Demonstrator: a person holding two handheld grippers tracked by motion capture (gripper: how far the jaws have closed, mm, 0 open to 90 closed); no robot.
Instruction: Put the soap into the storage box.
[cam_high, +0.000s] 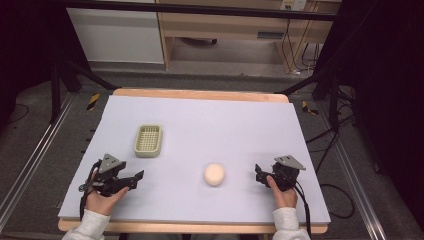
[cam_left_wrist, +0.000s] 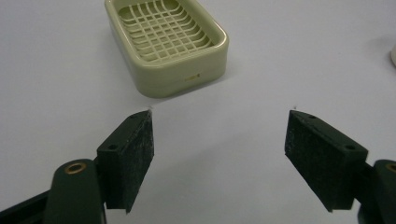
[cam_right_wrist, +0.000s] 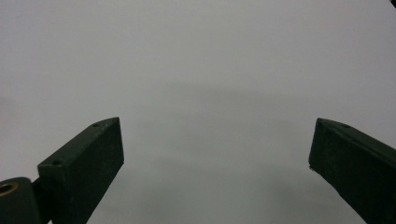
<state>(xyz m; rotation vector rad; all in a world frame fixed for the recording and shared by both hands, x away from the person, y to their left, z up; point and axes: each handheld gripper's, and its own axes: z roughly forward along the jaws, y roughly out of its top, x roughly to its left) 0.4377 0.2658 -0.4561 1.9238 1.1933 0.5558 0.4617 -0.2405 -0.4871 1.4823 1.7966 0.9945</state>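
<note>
Two tools open, holding nothing | left tool (cam_high: 134, 180) faces soap dish (cam_left_wrist: 166, 43) just ahead | round soap (cam_high: 214, 174) sits beside right tool (cam_high: 259, 175) on counter (cam_high: 210, 125) | soap likely hard, slippery: pinch its sides.

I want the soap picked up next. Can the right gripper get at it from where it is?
Probably yes. The right gripper is open, and the round soap lies beside it on bare table with nothing between them.
</note>
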